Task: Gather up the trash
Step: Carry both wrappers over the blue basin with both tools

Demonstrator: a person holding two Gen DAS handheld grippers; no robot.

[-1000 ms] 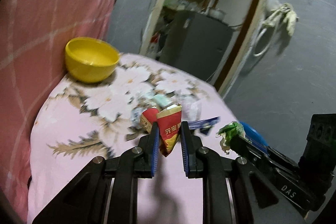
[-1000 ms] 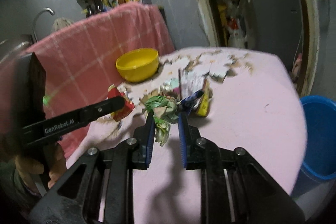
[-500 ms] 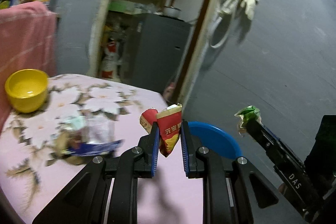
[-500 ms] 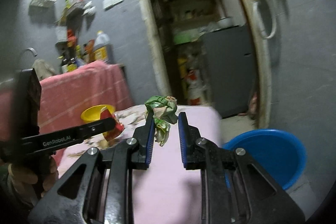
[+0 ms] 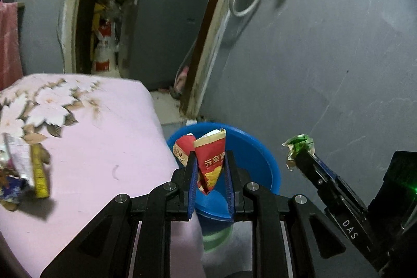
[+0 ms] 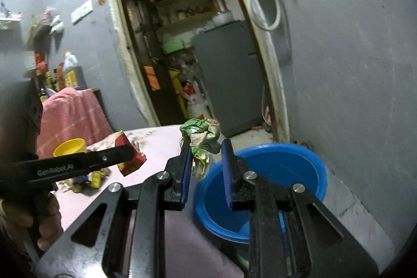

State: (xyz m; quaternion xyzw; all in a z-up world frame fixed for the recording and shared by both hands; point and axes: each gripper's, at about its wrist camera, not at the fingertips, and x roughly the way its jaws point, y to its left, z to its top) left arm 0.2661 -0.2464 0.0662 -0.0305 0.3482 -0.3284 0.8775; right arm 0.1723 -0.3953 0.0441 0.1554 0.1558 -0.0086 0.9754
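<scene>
My left gripper (image 5: 209, 160) is shut on a red snack wrapper (image 5: 210, 160) and holds it over the near rim of a blue basin (image 5: 258, 155) beside the table. My right gripper (image 6: 204, 147) is shut on a crumpled green wrapper (image 6: 200, 137), held just left of the blue basin (image 6: 273, 166) and above its rim. The right gripper with the green wrapper (image 5: 299, 145) also shows in the left wrist view, right of the basin. The left gripper with the red wrapper (image 6: 130, 160) shows at left in the right wrist view.
A pink floral tablecloth (image 5: 91, 147) covers the table; more wrappers (image 5: 26, 168) lie at its left. A yellow bowl (image 6: 70, 146) stands at the far side by a pink towel (image 6: 70, 116). A grey wall (image 5: 312, 69) and open doorway (image 6: 182, 56) lie behind the basin.
Both grippers have swung right, away from the trash pile on the table, carrying their wrappers to the blue basin. The jaws have stayed shut.
</scene>
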